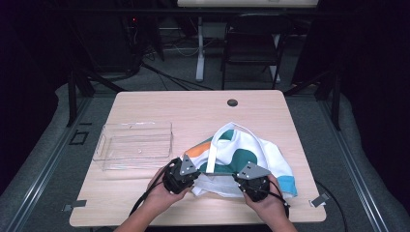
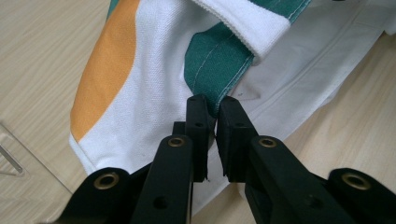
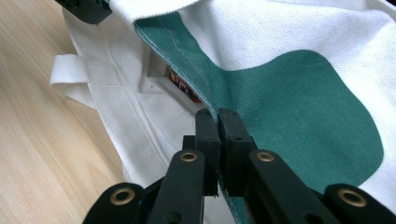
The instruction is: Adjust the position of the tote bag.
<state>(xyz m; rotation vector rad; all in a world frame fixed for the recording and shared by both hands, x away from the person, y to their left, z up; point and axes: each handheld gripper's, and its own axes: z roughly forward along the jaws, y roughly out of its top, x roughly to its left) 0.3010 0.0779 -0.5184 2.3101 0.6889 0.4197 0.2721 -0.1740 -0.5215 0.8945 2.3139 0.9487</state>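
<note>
Left gripper view looks along two black jaws that pinch the hemmed upper edge of the tote bag (image 2: 140, 93) where a green patch meets white canvas; the cloth runs between the pads, so the left gripper (image 2: 211, 108) holds the rim. In the right gripper view the right gripper (image 3: 218, 116) is likewise clamped on the same rim farther along, at the edge of a large green patch, with the bag's pale lining and a small dark red thing inside visible beside the jaws. In the high view both tools sit at the near side of the bag, the left gripper (image 1: 183, 175) at its near left corner and the right gripper (image 1: 252, 180) toward the near right, and the stretch of rim between them runs across the table, left to right. The bag (image 1: 251, 152) spreads away from the tools toward the far right of the wooden table (image 1: 159, 104), its white handle (image 1: 227, 133) looping up over it. A clear plastic tray (image 1: 135, 145) lies to the left, just beside the left gripper and well nearer to it than to the right. Judged from this, the mouth is held at two points along one edge, so any opening or lifting would pull that edge up and toward the person
</note>
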